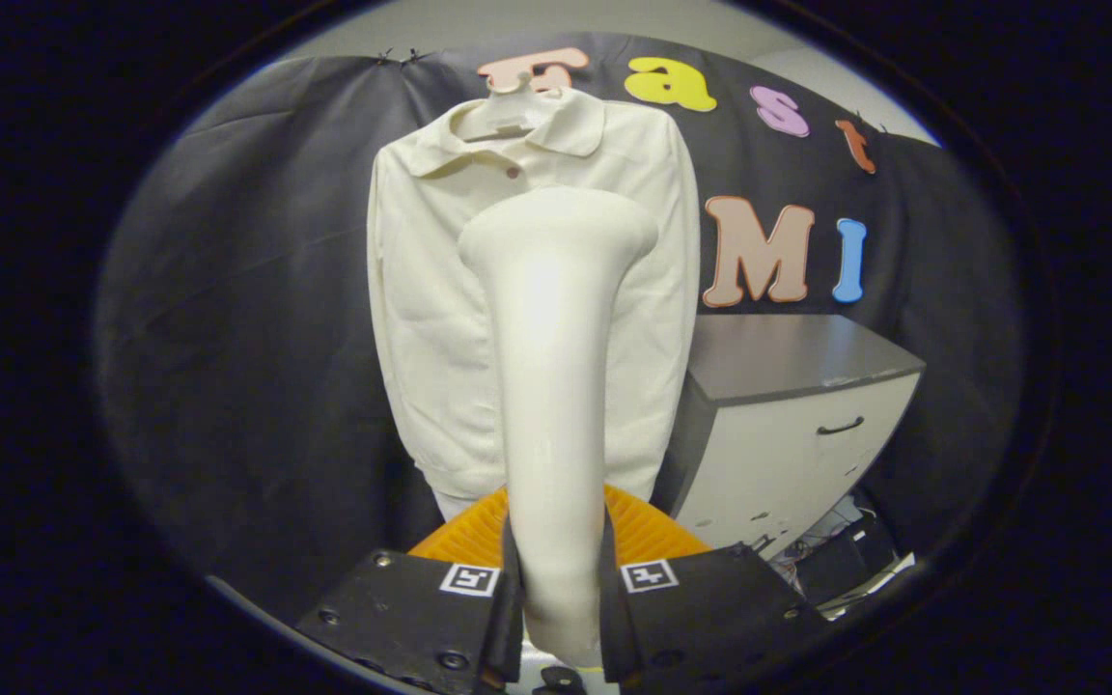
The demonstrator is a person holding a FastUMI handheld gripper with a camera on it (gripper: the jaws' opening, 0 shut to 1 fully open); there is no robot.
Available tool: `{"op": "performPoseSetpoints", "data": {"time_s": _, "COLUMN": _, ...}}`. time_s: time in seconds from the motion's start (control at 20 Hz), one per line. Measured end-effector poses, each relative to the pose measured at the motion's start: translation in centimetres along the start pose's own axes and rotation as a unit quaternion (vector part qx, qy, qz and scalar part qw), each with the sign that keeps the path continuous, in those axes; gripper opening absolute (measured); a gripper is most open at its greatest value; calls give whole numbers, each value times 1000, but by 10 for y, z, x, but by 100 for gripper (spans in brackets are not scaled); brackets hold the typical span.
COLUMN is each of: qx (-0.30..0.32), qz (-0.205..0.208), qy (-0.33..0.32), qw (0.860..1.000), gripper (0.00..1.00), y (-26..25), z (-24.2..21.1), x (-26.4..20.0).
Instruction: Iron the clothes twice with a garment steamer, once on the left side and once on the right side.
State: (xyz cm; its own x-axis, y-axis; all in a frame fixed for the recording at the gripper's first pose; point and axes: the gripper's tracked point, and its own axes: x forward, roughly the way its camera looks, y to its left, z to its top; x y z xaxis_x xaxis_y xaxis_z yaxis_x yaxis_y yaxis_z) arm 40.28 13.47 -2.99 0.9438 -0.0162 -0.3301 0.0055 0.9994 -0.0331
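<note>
A cream collared shirt (pixel 426 319) hangs on a hanger (pixel 510 97) against the booth's dark wall, straight ahead. A white garment steamer (pixel 556 386) rises from between my fingers, its wide head in front of the shirt's chest, near the middle. I cannot tell whether the head touches the cloth. My gripper (pixel 556 598) is shut on the steamer's handle, with both fingers (pixel 508 598) pressed against its sides. The steamer hides the shirt's centre strip.
A white cabinet with a dark top (pixel 788 425) and a drawer handle stands to the right of the shirt. An orange ribbed object (pixel 648 531) sits just beyond my fingers, below the shirt's hem. Cables and dark items (pixel 846 550) lie at the cabinet's foot.
</note>
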Motion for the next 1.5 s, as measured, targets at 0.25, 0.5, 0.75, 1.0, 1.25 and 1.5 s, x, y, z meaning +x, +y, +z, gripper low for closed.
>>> {"op": "performPoseSetpoints", "data": {"time_s": 0.25, "qx": 19, "qz": 11, "qy": -31, "qw": 999, "gripper": 32, "y": -9, "z": 55, "x": 45}}
{"op": "performPoseSetpoints", "data": {"time_s": 0.5, "qx": -11, "qz": 26, "qy": -68, "qw": 997, "gripper": 32, "y": -12, "z": 95, "x": 104}}
{"op": "performPoseSetpoints", "data": {"time_s": 0.75, "qx": -16, "qz": 41, "qy": -68, "qw": 997, "gripper": 32, "y": -19, "z": 76, "x": 141}}
{"op": "performPoseSetpoints", "data": {"time_s": 1.0, "qx": -6, "qz": 61, "qy": -4, "qw": 998, "gripper": 32, "y": -34, "z": 3, "x": 166}}
{"op": "performPoseSetpoints", "data": {"time_s": 1.25, "qx": 16, "qz": 68, "qy": 53, "qw": 996, "gripper": 32, "y": -41, "z": -61, "x": 174}}
{"op": "performPoseSetpoints", "data": {"time_s": 1.5, "qx": 16, "qz": 59, "qy": 80, "qw": 995, "gripper": 32, "y": -44, "z": -98, "x": 177}}
